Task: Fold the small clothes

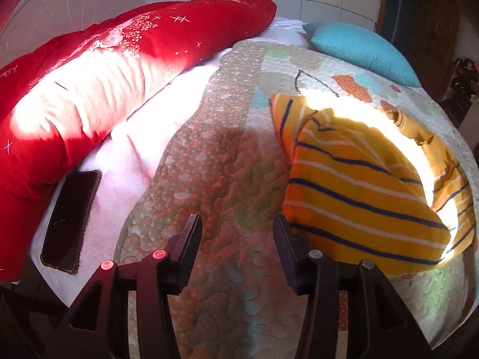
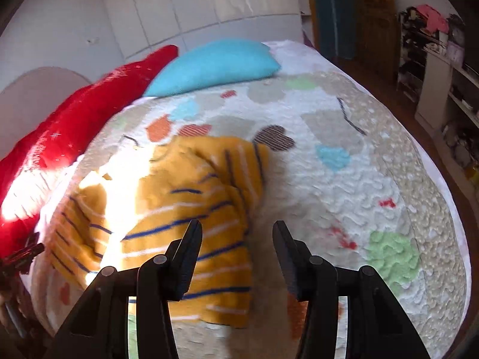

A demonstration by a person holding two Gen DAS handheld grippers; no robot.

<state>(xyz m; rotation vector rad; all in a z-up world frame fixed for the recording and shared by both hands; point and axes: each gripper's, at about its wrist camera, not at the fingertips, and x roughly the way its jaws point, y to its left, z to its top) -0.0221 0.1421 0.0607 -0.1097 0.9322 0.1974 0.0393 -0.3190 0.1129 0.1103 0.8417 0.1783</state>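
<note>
A small yellow garment [image 1: 368, 188] with blue and white stripes lies folded over itself on the patterned quilt [image 1: 221, 161]. My left gripper [image 1: 238, 224] hangs above the quilt just left of the garment, open, with only quilt between its fingers. In the right wrist view the same garment [image 2: 191, 209] spreads at lower left, partly washed out by sunlight. Over its right edge my right gripper [image 2: 238, 230] stands open; the left finger is above the cloth, the right finger above bare quilt, and nothing is gripped.
A long red pillow [image 1: 98, 83] lies along the left side, a turquoise cushion [image 1: 365, 48] at the back. A dark phone [image 1: 70, 221] rests on the white blanket beside the red pillow. Cluttered shelves [image 2: 443, 68] stand past the bed's right edge.
</note>
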